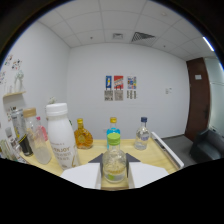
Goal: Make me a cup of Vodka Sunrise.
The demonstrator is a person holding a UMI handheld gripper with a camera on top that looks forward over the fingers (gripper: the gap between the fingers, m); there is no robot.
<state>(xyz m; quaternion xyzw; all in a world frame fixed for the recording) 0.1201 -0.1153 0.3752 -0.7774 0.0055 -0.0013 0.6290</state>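
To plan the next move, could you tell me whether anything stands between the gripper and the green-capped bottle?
Nothing visible does: the green-capped bottle sits in the gripper, both fingers pressing its sides; the blue-capped bottle stands just beyond it.

Between the fingers of my hand-held gripper (pixel 115 176) stands a clear, glossy plastic bottle with a green cap (pixel 114 162); whether they press on it I cannot tell. To one side stands a white opaque plastic bottle (pixel 60 135), smooth and matt with a ribbed cap. Beyond it, a squat amber glass bottle (pixel 83 136) shines, faceted, under a gold cap. The clear bottle with a dark blue cap (pixel 142 135) looks glossy. My desk (pixel 165 150) is pale, smooth wood laminate, matt.
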